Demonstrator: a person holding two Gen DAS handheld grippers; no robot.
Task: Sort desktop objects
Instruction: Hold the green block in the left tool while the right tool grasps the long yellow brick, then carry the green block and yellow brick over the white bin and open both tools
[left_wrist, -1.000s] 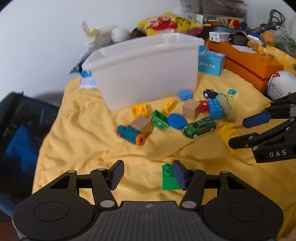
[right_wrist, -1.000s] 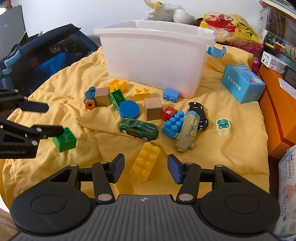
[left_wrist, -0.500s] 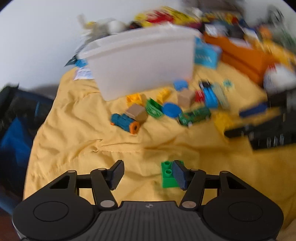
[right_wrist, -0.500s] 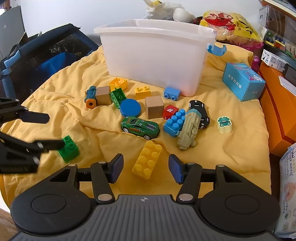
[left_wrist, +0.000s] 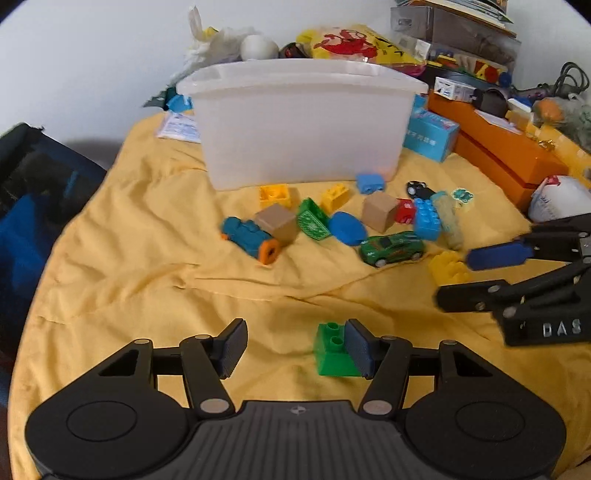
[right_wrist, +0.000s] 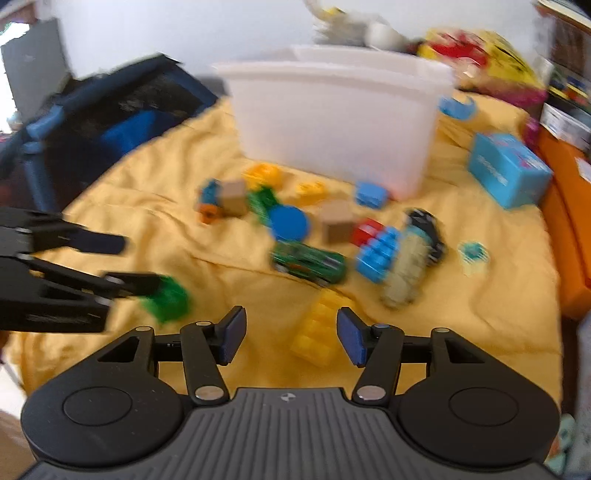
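Below, the left gripper (left_wrist: 293, 347) stands open, its right pad touching the green brick (left_wrist: 332, 350); closing off-centre could shove it across the yellow cloth (left_wrist: 147, 258). Likewise open and empty, the right gripper (right_wrist: 291, 334) straddles the yellow brick (right_wrist: 317, 328), which may twist.

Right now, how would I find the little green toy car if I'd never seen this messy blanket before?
Start at the big white plastic bin standing on the yellow blanket. In front of it lies a cluster of toys; at the near edge of that cluster sits the green toy car, just beside the round blue disc. It is the only green thing with wheels; the other green pieces are studded building blocks.
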